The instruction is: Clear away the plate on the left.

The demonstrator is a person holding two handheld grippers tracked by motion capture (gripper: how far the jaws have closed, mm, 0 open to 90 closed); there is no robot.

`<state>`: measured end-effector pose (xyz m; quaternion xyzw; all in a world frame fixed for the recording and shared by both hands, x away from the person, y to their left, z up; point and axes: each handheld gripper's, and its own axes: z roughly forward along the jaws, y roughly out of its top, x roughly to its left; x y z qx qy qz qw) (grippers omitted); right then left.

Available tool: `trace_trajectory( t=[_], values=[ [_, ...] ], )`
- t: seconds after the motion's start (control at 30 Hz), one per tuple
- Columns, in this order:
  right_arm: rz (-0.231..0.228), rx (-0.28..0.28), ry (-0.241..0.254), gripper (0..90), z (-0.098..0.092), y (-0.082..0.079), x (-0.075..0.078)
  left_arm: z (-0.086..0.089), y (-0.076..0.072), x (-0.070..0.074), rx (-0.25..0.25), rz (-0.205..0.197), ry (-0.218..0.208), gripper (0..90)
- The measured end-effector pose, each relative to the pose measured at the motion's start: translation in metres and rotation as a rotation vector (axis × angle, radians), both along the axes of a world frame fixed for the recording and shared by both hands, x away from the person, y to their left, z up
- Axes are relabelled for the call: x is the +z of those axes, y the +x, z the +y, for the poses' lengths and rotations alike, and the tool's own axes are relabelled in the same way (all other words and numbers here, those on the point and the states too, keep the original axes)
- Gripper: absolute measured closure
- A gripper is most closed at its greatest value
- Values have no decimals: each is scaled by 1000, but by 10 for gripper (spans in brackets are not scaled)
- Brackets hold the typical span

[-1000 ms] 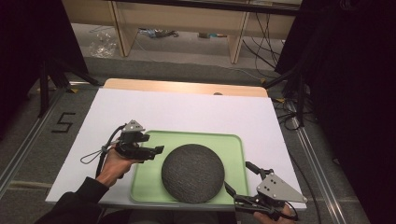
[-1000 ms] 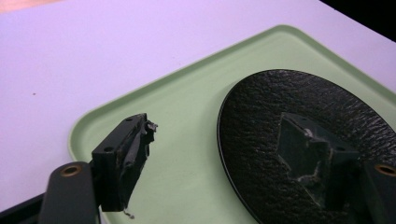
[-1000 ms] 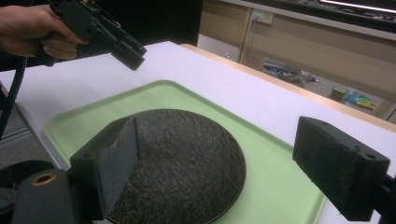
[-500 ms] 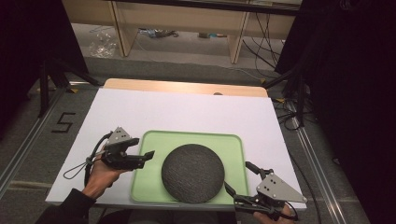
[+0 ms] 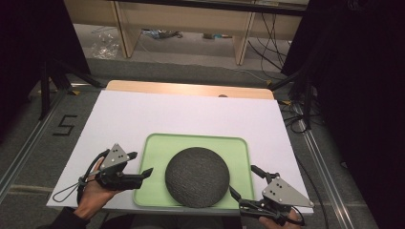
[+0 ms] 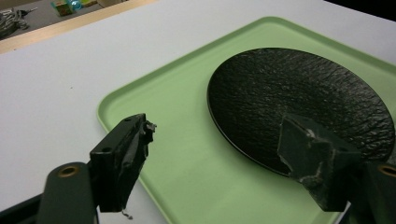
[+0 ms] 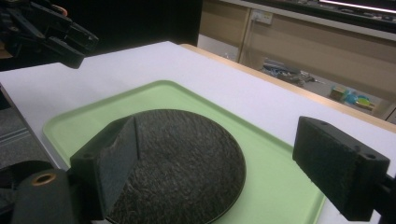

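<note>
A round, rough-textured black plate [image 5: 197, 176] lies in a light green tray [image 5: 157, 151] at the near middle of the white table. My left gripper [image 5: 140, 163] hovers over the tray's left rim, open, its jaws pointing right toward the plate. In the left gripper view the plate [image 6: 299, 93] and tray [image 6: 177, 154] spread out beyond the open jaws [image 6: 219, 133], which hold nothing. My right gripper [image 5: 243, 179] sits at the tray's near right corner, open, one jaw beside the plate's edge. In the right gripper view its jaws [image 7: 222, 135] straddle the plate [image 7: 187, 149], touching nothing.
The white table top [image 5: 181, 114] ends in a wooden strip [image 5: 191, 89] at the far side. Wooden shelf legs and clutter stand on the floor beyond. Cables run along the floor at the right [image 5: 296, 119]. A "5" mark [image 5: 64, 125] is taped left of the table.
My left gripper has drawn back toward the near left, from above the tray's far left corner to its left rim. The right gripper, plate and tray have stayed put.
</note>
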<state>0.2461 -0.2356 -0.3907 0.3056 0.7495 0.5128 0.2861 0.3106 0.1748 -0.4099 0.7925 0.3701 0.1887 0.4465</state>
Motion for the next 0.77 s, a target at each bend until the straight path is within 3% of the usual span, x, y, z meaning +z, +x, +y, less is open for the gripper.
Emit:
trace_trajectory(
  t=[0.43,0.67,0.77],
  values=[
    [-1,1,-2,154,0,-1,0,3,-17,1,9,-2,-24,236],
    [1,4,-5,155,0,-1,0,2,-17,0,6,-8,-5,236],
    [-1,5,-6,154,0,-1,1,0,-16,-1,11,10,9,233]
  ],
)
